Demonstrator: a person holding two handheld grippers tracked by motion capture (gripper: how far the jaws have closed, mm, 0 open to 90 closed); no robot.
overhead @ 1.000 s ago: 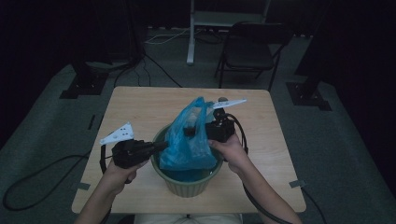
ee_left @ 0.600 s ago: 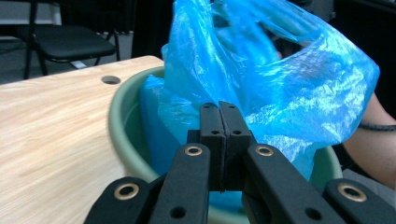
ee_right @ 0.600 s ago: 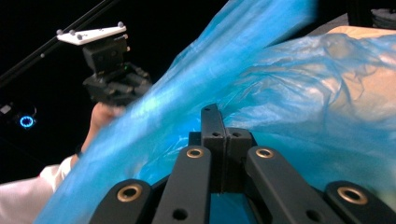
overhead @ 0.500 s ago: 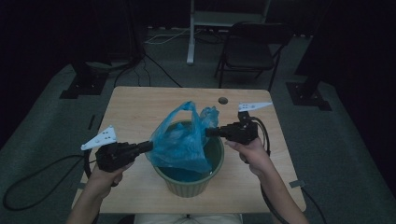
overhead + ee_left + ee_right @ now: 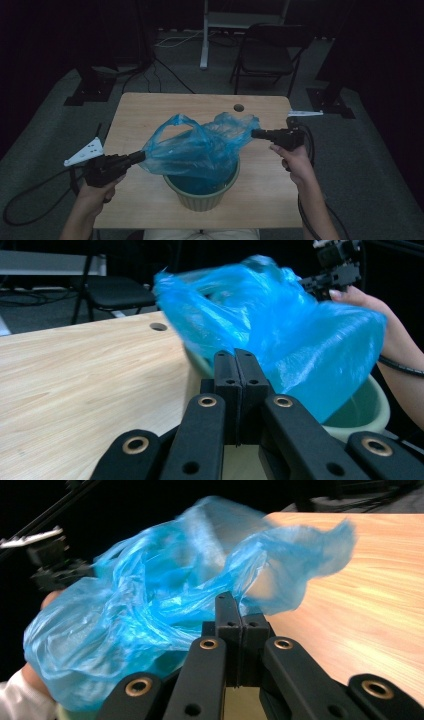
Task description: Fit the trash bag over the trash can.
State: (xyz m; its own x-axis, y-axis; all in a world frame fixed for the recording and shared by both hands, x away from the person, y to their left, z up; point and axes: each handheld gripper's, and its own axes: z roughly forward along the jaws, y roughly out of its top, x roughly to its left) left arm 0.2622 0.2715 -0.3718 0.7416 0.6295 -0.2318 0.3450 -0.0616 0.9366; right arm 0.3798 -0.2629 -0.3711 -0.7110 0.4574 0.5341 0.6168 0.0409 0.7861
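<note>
I've got the blue plastic bag (image 5: 200, 150) stretched left-to-right – left gripper (image 5: 137, 157) and right gripper (image 5: 256, 133) clamped on its edges, bottom sagging into the green pot (image 5: 202, 197).

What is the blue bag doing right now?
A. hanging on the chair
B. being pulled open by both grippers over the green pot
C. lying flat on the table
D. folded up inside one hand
B: the left gripper and the right gripper each pinch a side of the blue bag, stretching it above the green pot.
</note>
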